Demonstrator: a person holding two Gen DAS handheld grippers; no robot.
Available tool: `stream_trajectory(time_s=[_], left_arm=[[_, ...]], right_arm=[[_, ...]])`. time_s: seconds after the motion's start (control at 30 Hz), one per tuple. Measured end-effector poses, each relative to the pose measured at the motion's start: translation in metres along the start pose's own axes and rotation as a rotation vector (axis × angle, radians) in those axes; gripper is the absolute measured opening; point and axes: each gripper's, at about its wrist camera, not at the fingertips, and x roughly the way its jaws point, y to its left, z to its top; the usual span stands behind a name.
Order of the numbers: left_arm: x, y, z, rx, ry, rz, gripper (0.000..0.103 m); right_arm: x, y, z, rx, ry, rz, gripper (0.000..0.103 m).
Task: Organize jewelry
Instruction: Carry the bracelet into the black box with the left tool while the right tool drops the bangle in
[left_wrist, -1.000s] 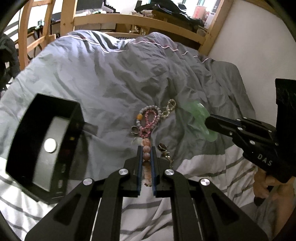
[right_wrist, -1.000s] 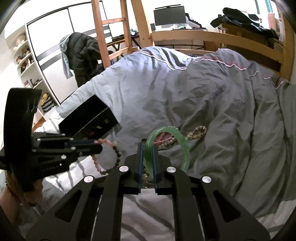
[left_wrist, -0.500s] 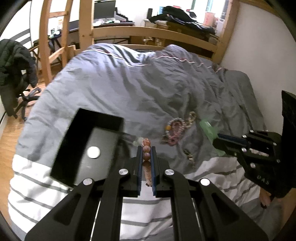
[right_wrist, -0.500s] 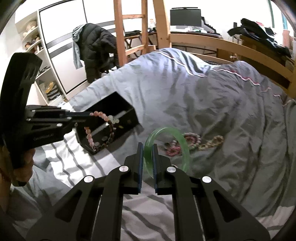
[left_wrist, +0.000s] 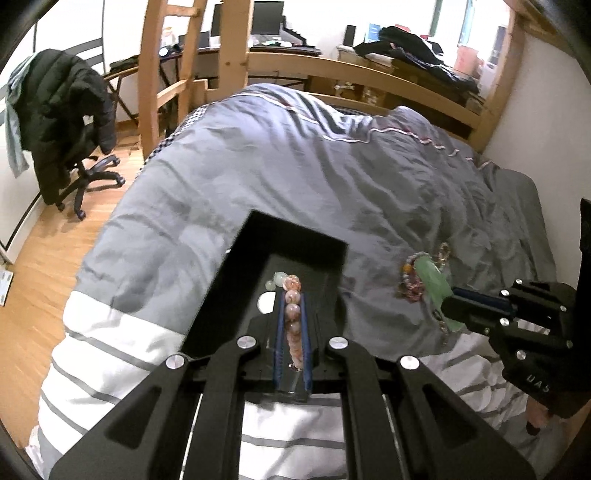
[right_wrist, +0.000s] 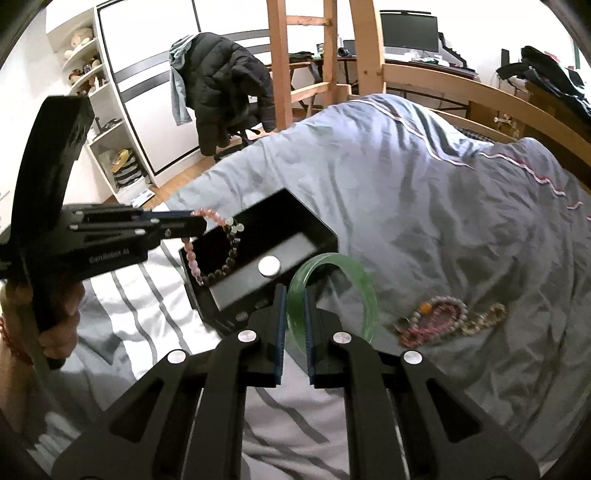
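Left wrist view: The left hand-held gripper (left_wrist: 293, 325) is closed narrowly on a beaded bracelet (left_wrist: 293, 314) of pink-orange stones, which runs lengthwise between the blue pads. The bracelet is positioned directly above the open black jewelry box (left_wrist: 236, 291). The box rests on the grey duvet (left_wrist: 314, 173) of the bed. A round white disc (left_wrist: 266, 302) lies on the box floor, just left of the bracelet. To the right of the box, the right hand-held gripper (left_wrist: 452, 299) holds a green jade bangle (left_wrist: 434, 280) above a small pile of beaded jewelry (left_wrist: 412, 284) on the duvet. A desk chair (left_wrist: 70, 147) draped with a black jacket stands on the wooden floor, well to the left of the box.

Right wrist view: The right hand-held gripper (right_wrist: 294, 295) clamps the green jade bangle (right_wrist: 351, 280) by its rim, with the ring upright and extending to the right of the pads. The black jewelry box (right_wrist: 317, 229) sits just beyond the fingertips. The left hand-held gripper (right_wrist: 195, 223) enters from the left, holding the beaded bracelet (right_wrist: 207, 258), whose loop hangs over the near-left end of the box. The white disc (right_wrist: 269, 266) lies inside the box. The remaining beaded jewelry (right_wrist: 443, 314) lies on the duvet (right_wrist: 424, 192), to the right of the box.
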Motion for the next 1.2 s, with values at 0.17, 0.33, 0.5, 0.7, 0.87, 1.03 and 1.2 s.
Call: stream_trajectory(time_s=[0.17,0.33,0.5,0.7,0.87,1.03,1.2], left_arm=[[0.011,0.021,-0.005,-0.034,0.022,-0.001,0.008],[0.024,0.035,-0.008,-0.059,0.047,0.007,0.008],[0.043,0.051,-0.015,-0.094,0.095,0.038,0.008],[0.044,0.058,-0.015,-0.114,0.096,0.045,0.008],[0.031,0.059,-0.015,-0.133,0.048,0.047,0.064],[0.016,0.047,-0.016,-0.127,-0.014,0.026,0.091],[0.016,0.032,-0.020,-0.109,-0.007,0.023,0.095]], right_arm=[[0.028,0.012,0.014,0.023,0.000,0.060,0.010],[0.068,0.024,0.029,0.054,0.022,0.121,0.010],[0.090,0.036,0.033,0.050,0.033,0.149,0.010],[0.095,0.044,0.034,0.017,0.033,0.129,0.010],[0.080,0.033,0.030,0.032,0.016,0.078,0.023],[0.049,0.004,0.015,0.085,-0.050,-0.032,0.094],[0.022,-0.031,0.003,0.131,-0.067,-0.117,0.096]])
